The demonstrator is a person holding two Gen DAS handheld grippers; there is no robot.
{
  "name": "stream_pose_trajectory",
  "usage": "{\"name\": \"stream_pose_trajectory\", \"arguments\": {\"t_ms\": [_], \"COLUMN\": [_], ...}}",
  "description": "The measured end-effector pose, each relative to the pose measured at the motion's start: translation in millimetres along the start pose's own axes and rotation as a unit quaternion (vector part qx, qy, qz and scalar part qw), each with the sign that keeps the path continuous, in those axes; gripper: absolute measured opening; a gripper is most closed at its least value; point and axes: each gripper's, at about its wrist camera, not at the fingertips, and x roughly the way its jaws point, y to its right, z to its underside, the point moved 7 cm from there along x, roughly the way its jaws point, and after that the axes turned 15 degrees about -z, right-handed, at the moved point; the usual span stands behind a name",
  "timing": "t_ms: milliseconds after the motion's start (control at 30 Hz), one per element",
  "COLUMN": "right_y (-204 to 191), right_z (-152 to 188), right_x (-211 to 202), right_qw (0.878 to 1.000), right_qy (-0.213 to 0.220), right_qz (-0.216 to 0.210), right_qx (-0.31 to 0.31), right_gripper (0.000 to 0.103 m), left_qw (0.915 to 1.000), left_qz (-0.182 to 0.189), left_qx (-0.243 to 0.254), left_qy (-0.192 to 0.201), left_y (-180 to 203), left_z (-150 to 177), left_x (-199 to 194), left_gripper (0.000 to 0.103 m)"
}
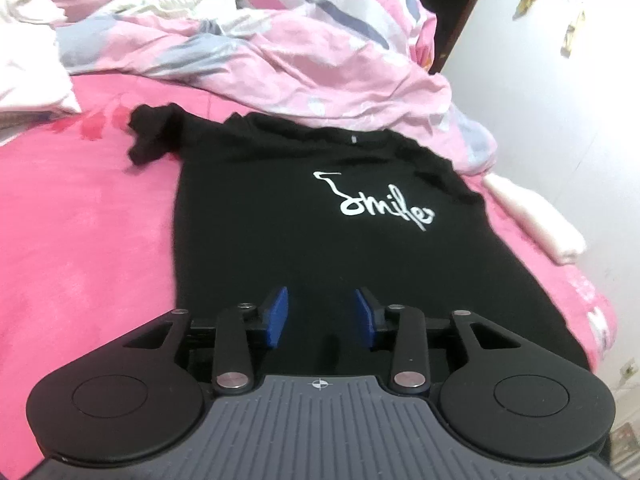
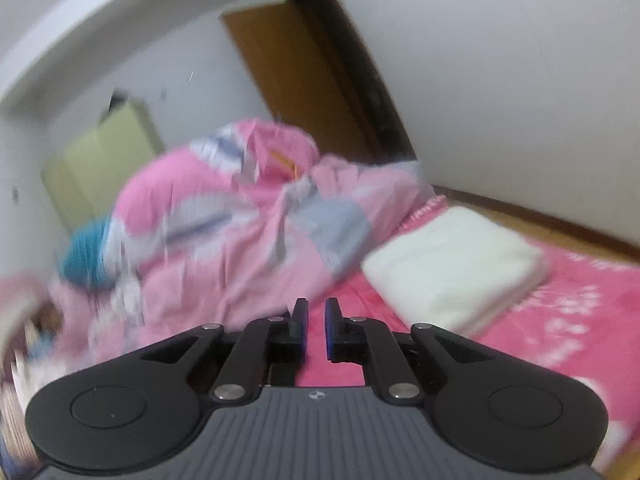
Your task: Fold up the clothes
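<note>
A black T-shirt (image 1: 304, 216) with white "Smile" lettering lies flat, front up, on the pink bed cover (image 1: 80, 248), collar at the far end. Its left sleeve is bunched at the far left; the right side looks folded in. My left gripper (image 1: 322, 312) is open over the shirt's near hem, blue pads apart, holding nothing. My right gripper (image 2: 316, 326) hovers above the bed with its fingers nearly together, a narrow gap between them, and nothing held. The shirt does not show in the right wrist view, which is blurred.
A crumpled pink patterned quilt (image 1: 280, 48) is heaped behind the shirt and shows in the right wrist view (image 2: 224, 216). A folded white cloth (image 2: 456, 268) lies at the bed's right edge (image 1: 536, 220). White wall and a brown door (image 2: 304, 76) stand to the right.
</note>
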Motion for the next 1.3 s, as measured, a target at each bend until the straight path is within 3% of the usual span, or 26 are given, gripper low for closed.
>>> {"name": "stream_pose_trajectory", "arguments": {"t_ms": [200,433,600,767,900,1000,1133,1233,1300], "right_y": [-32,-36,-74,-91,-101,-118,-144,-146,-150], "right_z": [100,198,219,262,268,265,260,276,288], "right_x": [17,45,61,69,41,40,66,91,84], "right_qw": [0.990,0.983,0.978,0.963,0.956,0.953,0.955,0.947,0.941], "right_qy": [-0.133,-0.183,-0.183,-0.243,-0.269,-0.269,-0.246,-0.270,-0.280], "right_qz": [-0.011,-0.027,-0.087,-0.053,-0.041,-0.041,-0.074,-0.072,-0.076], "right_qx": [-0.040,-0.025,-0.042,-0.100,-0.108,-0.134,-0.149,-0.158,-0.176], "right_gripper": [0.018,0.018,0.017,0.015,0.015,0.015,0.015,0.015,0.015], "left_qw": [0.9997,0.9985,0.9979,0.9973,0.9970,0.9972,0.9976,0.9975,0.9974], "left_qz": [-0.013,-0.040,-0.048,-0.057,-0.056,-0.050,-0.051,-0.058,-0.063], "left_qx": [0.005,0.001,0.004,0.019,0.037,0.037,0.026,0.019,0.011], "left_qy": [-0.020,-0.038,-0.042,-0.041,-0.038,-0.041,-0.039,-0.034,-0.035], "left_y": [-6,-19,-22,-22,-20,-22,-25,-29,-34], "left_z": [23,55,68,79,82,82,79,77,77], "left_x": [-44,-71,-76,-76,-78,-78,-81,-83,-84], "left_gripper": [0.042,0.042,0.042,0.042,0.042,0.042,0.042,0.042,0.042]}}
